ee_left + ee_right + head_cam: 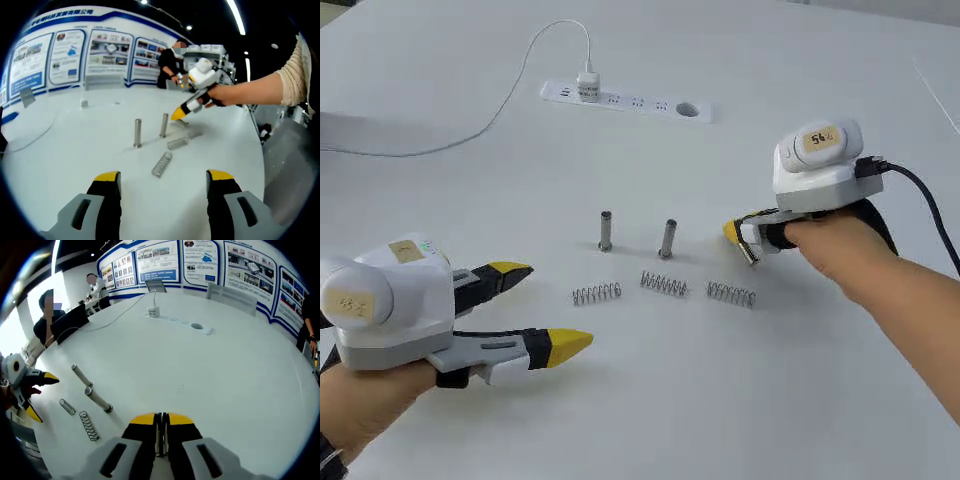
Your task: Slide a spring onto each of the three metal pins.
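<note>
Two metal pins (605, 231) (667, 239) stand upright mid-table. Three springs (597, 293) (664, 284) (731, 294) lie in a row just in front of them. My right gripper (745, 240) hovers right of the pins, shut on a third metal pin (751, 252), which shows as a thin metal strip (160, 432) between its jaws. My left gripper (548, 308) is open at the lower left, with nothing between its fingers, short of the left spring. In the left gripper view its jaws (163, 176) face the pins (137, 133) (164, 125) and springs (162, 164) (177, 143).
A white power strip (625, 100) with a plugged charger (588, 83) and cable lies at the back of the white table (720, 400). People stand beyond the table's far edges (170, 67) (50, 315).
</note>
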`<move>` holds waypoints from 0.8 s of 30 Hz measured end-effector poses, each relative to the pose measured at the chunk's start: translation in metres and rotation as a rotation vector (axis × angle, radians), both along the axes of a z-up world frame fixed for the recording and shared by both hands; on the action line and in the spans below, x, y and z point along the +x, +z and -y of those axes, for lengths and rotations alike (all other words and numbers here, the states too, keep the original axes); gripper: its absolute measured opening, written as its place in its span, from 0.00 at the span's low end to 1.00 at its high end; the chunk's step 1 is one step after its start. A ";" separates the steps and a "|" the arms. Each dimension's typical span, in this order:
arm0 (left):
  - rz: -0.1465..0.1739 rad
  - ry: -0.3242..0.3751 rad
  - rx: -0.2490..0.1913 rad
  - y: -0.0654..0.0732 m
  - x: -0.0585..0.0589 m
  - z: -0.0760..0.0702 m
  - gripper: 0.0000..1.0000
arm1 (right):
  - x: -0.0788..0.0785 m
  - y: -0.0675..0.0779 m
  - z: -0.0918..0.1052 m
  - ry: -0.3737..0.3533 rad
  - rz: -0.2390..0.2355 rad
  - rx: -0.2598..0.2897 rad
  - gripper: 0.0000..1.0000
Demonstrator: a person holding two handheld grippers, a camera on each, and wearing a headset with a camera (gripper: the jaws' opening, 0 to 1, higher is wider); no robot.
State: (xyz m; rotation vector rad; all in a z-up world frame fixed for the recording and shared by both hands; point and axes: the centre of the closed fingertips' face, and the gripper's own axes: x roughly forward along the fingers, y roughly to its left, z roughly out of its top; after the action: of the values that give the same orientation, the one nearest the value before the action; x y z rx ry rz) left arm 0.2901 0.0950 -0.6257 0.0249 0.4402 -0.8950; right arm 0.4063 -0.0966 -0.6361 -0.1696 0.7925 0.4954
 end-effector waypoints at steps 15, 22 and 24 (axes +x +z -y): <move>0.014 -0.012 0.003 0.005 0.000 0.005 0.70 | -0.008 0.017 0.004 -0.007 0.043 0.018 0.09; 0.021 -0.021 0.004 0.008 0.000 0.007 0.70 | -0.013 0.021 0.008 -0.017 0.057 0.024 0.09; 0.024 -0.023 0.004 0.010 -0.001 0.008 0.70 | -0.015 0.022 0.009 -0.019 0.063 0.025 0.09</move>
State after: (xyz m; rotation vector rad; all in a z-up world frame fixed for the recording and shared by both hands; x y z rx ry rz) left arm 0.2895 0.0871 -0.6158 0.0446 0.4196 -0.9154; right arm 0.3916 -0.1054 -0.6140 -0.1536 0.7251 0.4799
